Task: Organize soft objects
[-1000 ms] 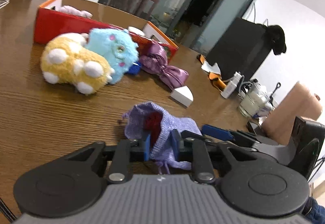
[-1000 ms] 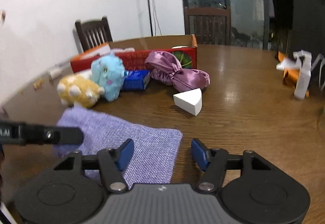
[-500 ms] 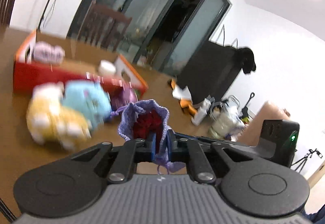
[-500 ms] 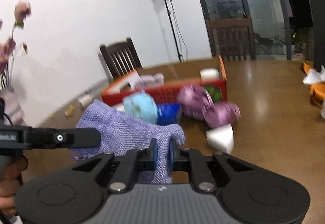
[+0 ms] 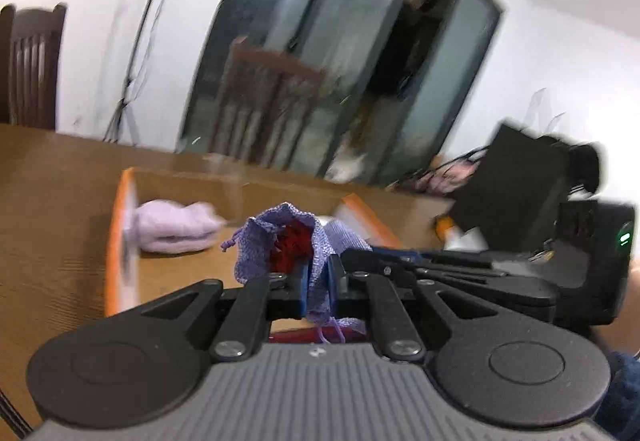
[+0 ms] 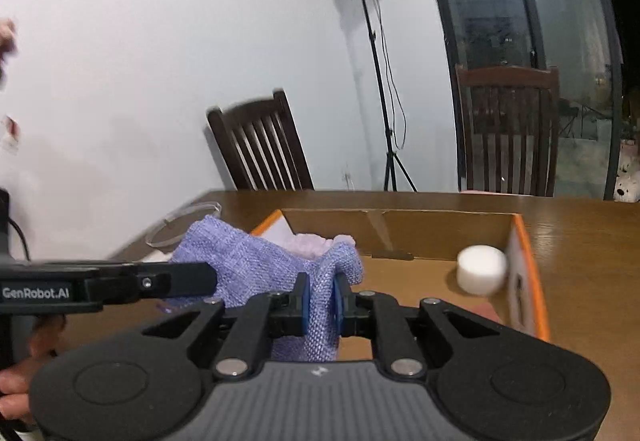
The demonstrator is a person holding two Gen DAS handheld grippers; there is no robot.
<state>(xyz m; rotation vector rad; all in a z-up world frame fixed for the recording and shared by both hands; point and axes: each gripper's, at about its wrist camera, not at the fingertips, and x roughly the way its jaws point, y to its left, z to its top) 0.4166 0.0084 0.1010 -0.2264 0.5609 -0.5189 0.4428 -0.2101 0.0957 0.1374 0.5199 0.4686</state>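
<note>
A lilac knitted pouch (image 5: 260, 241) with something red inside hangs in the air between both grippers, over the open cardboard box (image 5: 124, 225). My left gripper (image 5: 318, 281) is shut on the pouch's mouth edge. My right gripper (image 6: 320, 301) is shut on the pouch (image 6: 256, 265) at its other corner. In the right wrist view the left gripper (image 6: 200, 279) reaches in from the left onto the same cloth. Inside the box (image 6: 520, 261) lie a pale lilac soft bundle (image 5: 172, 227) and a white foam cylinder (image 6: 480, 269).
The box has orange-edged flaps and stands on a brown wooden table (image 6: 580, 225). A clear plastic ring (image 6: 184, 225) lies left of the box. Wooden chairs (image 6: 260, 149) and a light stand (image 6: 380, 81) stand behind the table. A hand (image 6: 16, 381) grips the left tool.
The right gripper closed on the pouch's corner. Both grippers then lifted the pouch off the table and carried it forward over the box. The plush toys have dropped out of view.
</note>
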